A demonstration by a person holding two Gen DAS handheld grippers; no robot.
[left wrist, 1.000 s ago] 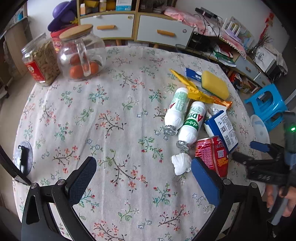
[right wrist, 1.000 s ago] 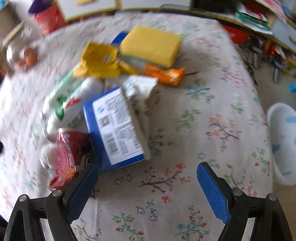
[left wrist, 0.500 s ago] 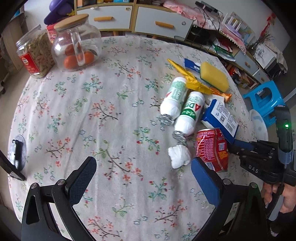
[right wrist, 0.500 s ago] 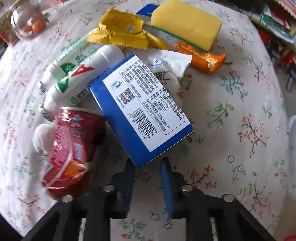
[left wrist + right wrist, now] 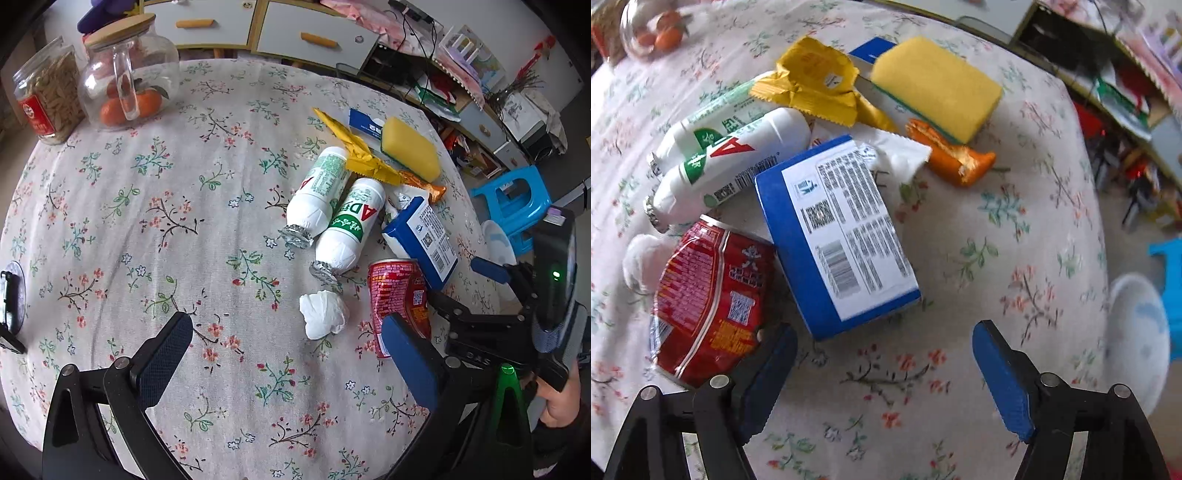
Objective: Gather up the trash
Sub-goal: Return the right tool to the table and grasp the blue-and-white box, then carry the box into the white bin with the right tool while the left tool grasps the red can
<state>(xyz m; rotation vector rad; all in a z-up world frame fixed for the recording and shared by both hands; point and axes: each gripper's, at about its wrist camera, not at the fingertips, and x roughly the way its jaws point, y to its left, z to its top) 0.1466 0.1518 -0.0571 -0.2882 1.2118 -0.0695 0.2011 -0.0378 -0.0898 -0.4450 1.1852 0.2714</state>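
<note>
Trash is seen heaped right of centre on the floral tablecloth [image 5: 155, 206]: blue carton [image 5: 834, 236], crushed red can [image 5: 709, 295], two white bottles [image 5: 332, 206], yellow wrapper [image 5: 812, 85], orange wrapper [image 5: 953, 158], tissue wad [image 5: 323, 314], sponge [image 5: 934, 88]; nothing is judged collected yet, and no bin is identified; the right gripper [image 5: 882, 373] is shown empty, jaws opening, just below the carton's near end; the left gripper [image 5: 288, 362] is held wide, empty, over bare cloth at lower centre; open cloth is noted left; the table edge lies close at right.
</note>
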